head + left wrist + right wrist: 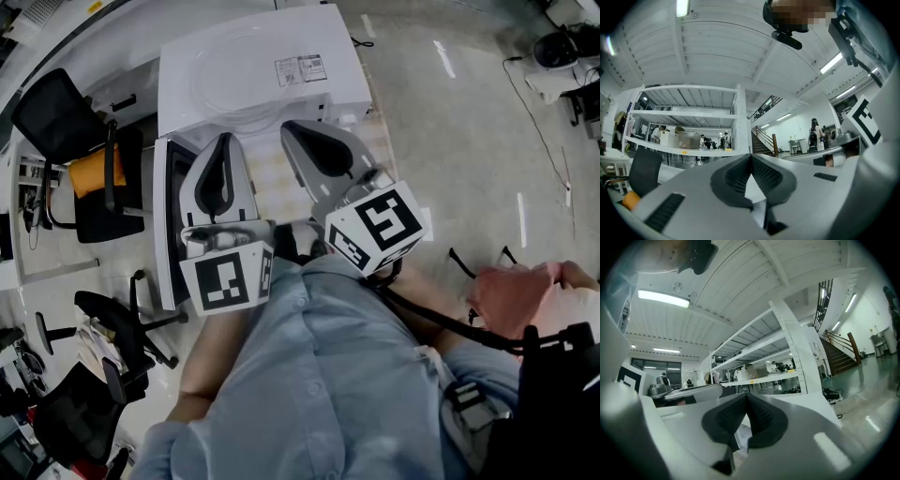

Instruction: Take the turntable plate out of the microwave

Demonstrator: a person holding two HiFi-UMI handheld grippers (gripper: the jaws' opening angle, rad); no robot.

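Both grippers hang level at the person's chest, aimed at the white microwave [352,89], whose door [172,225] stands open to the left. The left gripper [751,157] and the right gripper [746,397] each have their fingers clenched on nothing. A faint round, clear outline on the microwave's top looks like the glass turntable plate [248,80]. If so, the removal seems done, but the cavity is hidden. It lies flat, face up, and being round it has no long axis.
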